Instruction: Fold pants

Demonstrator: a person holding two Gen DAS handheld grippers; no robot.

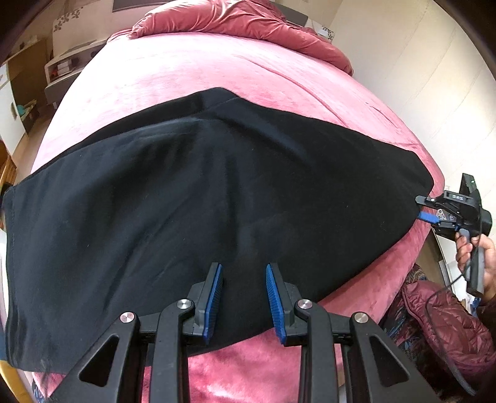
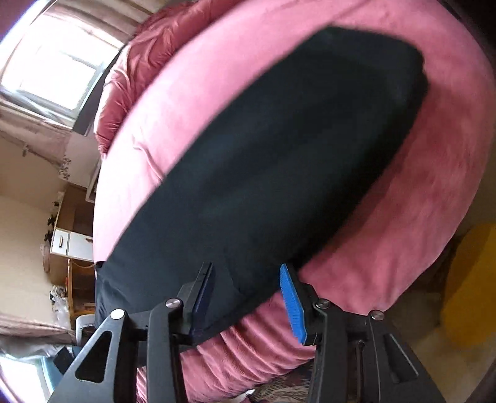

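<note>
We have the black pants (image 1: 198,198) spread flat across the pink bed (image 1: 192,74), apparently doubled leg over leg; the crosswise folds remain. Our left gripper (image 1: 244,297) hovers wide open over their near edge. Our right gripper (image 2: 246,297), also open, straddles one end of the pants.

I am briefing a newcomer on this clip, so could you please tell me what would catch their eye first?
The black pants spread flat across the pink bed cover dominate both views. The left hand-held gripper hangs open over their near edge, and the right hand-held gripper sits at their right-hand end. A rumpled darker pink duvet is heaped at the bed's far end.
</note>
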